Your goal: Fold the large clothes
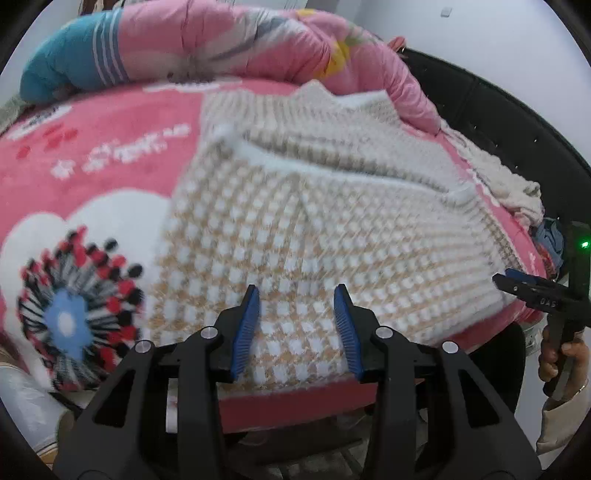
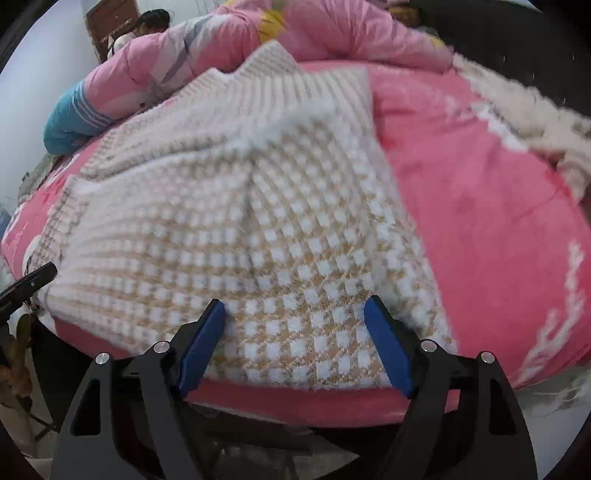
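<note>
sweater (image 1: 314, 221) ahead of both | left tongs (image 1: 300, 291) open, empty; right tongs (image 2: 295, 306) likewise

A bed with a pink blanket (image 1: 110, 122) fills the room; a puffy pink quilt (image 1: 229, 40) lies at 12 o'clock; a dark headboard (image 1: 491, 122), maybe padded, stands at 2 o'clock; the wall (image 1: 424, 22) is white.
</note>
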